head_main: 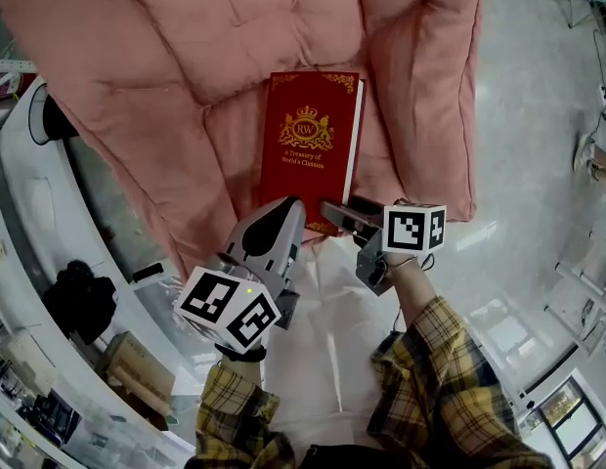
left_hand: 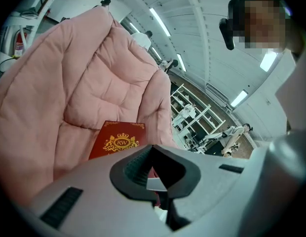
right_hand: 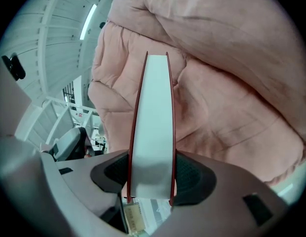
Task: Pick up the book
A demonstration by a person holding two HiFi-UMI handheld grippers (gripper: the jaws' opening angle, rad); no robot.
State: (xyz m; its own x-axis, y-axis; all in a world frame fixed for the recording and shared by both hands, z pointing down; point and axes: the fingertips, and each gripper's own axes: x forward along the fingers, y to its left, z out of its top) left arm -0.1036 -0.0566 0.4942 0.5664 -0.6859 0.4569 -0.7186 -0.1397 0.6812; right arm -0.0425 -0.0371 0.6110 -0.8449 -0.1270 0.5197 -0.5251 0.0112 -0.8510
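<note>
Red book (head_main: 308, 145) lies flat, cover up, on pink quilted cushion (head_main: 186, 57). R gripper (head_main: 337, 213) is clamped on the book's near edge by its right corner. In the right gripper view the page block sits between both pads and the book's far end runs out of sight. L gripper (head_main: 288, 211) has its jaws closed together, nothing held, tip over the near-left corner. Can't tell if it touches the book. Its body hides the book's near half in the left gripper view.

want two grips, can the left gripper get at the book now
Probably yes: the left gripper sits at the near edge of the book with nothing between, though its jaws look shut and would need opening.
</note>
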